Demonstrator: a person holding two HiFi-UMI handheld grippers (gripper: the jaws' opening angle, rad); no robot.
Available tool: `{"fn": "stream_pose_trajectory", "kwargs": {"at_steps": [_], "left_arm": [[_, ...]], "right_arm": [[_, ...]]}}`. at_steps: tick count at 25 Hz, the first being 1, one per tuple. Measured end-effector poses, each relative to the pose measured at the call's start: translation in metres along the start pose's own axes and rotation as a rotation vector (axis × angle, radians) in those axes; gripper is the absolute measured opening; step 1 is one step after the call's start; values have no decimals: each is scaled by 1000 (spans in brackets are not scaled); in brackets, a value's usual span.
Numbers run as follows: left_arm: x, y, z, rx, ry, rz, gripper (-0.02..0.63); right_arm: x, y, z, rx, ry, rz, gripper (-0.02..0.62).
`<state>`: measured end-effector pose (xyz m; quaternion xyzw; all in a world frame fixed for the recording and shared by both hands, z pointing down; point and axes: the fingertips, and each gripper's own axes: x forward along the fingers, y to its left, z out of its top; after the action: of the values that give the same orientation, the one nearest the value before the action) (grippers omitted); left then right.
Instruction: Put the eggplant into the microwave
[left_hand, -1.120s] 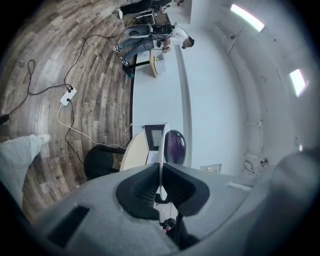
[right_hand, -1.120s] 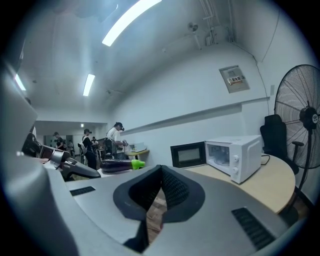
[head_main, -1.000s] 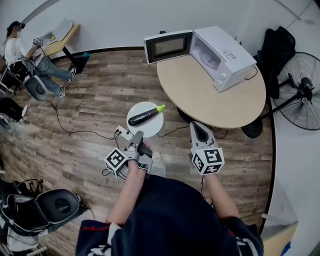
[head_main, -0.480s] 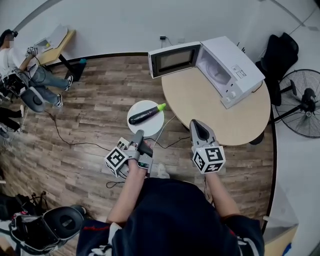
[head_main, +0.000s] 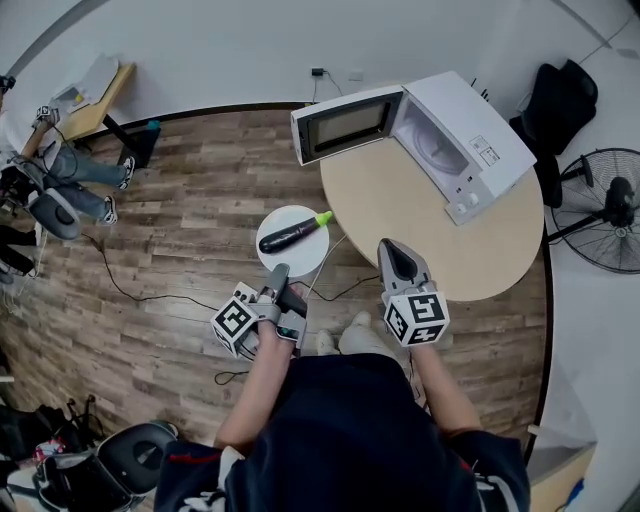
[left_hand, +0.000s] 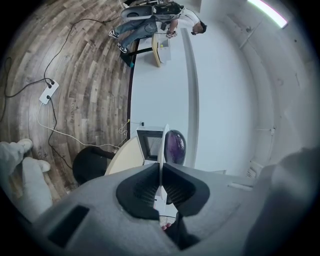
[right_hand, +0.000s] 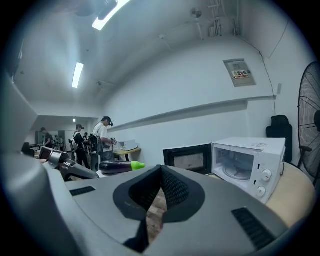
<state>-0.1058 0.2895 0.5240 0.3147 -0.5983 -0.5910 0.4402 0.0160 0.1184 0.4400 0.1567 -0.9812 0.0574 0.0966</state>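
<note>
Plate (head_main: 273, 222) is being pinched at its rim by L gripper (head_main: 279, 270), jaws closed on it, centre-left of head view. Eggplant (head_main: 287, 235) is lying on plate, green tip twd microwave (head_main: 470, 130). Microwave is standing door-open on round table (head_main: 400, 205), upper right. R gripper (head_main: 390, 247) is being held empty at table's lower edge, jaws apparently together.

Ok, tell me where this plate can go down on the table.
Free: the bare tabletop between the microwave and the table's near edge, right up to the open door. Crowded: only the far side, where the microwave stands.
</note>
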Motion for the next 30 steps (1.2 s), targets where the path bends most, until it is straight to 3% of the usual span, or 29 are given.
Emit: {"fn": "stream_pose_trajectory", "kwargs": {"at_steps": [14, 30], "left_arm": [[117, -17, 7, 28, 35, 14, 26], [249, -37, -21, 47, 99, 53, 26]], "right_arm": [[96, -62, 14, 6, 12, 20, 11], [165, -177, 27, 45, 51, -25, 11]]}}
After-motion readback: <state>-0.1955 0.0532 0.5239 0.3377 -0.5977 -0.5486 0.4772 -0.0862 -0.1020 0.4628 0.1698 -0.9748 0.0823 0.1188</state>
